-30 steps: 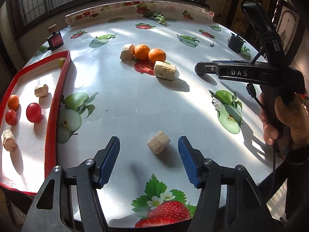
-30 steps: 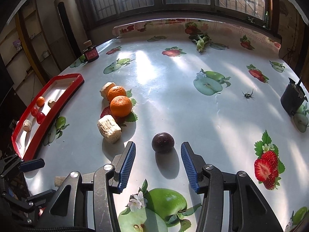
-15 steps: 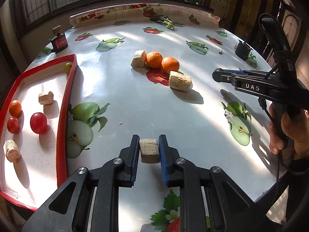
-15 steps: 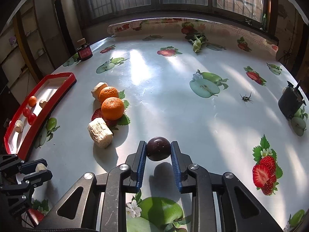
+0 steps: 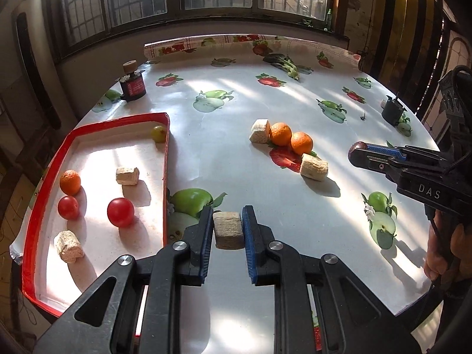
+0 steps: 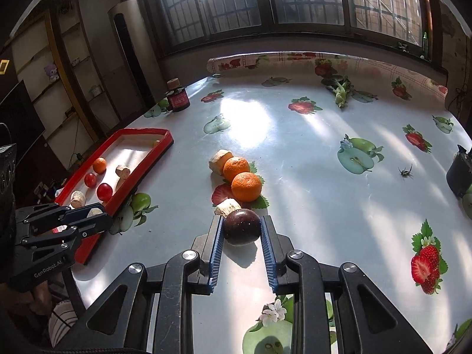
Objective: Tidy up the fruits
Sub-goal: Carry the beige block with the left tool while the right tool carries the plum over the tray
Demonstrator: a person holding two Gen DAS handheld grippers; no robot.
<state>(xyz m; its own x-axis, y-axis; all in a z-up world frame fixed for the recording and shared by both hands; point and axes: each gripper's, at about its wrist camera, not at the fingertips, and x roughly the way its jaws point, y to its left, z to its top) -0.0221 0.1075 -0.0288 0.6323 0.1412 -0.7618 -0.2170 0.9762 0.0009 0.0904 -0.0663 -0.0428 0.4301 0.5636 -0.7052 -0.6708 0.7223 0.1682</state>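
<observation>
Both loads are in hand and clear of the desk (image 5: 224, 124); the hazards now lie in the carry and the release.

1. Left gripper (image 5: 227, 230): its fingers are closed to a narrow gap on the pale beige, rough-textured cylindrical chunk (image 5: 228, 230). The chunk sits near the fingertips, not deep between the pads. You risk it pivoting or slipping out if you swing the gripper quickly toward the red-rimmed, white-floored tray (image 5: 165, 159).

2. Right gripper (image 6: 242, 227): its fingers are closed on the dark purple, round, glossy fruit (image 6: 242, 226). The pads meet a smooth curved skin at two small patches only. A jolt, or any easing of the squeeze, could let it roll forward and drop, and it would then likely run across the slick printed cover.

3. Carry path: the right gripper must pass the two oranges (image 6: 241, 177) and the beige chunks beside them. A low pass could knock them out of place.

4. Tray approach: the left gripper is just beside the tray's near rim. Keep the two grippers apart; arriving together invites a collision.

5. Release: the tray already holds two red tomatoes (image 5: 120, 211), a small orange fruit (image 5: 70, 181), a green grape (image 5: 158, 133) and two beige chunks. Set each load on bare floor; a high release may scatter them.
</observation>
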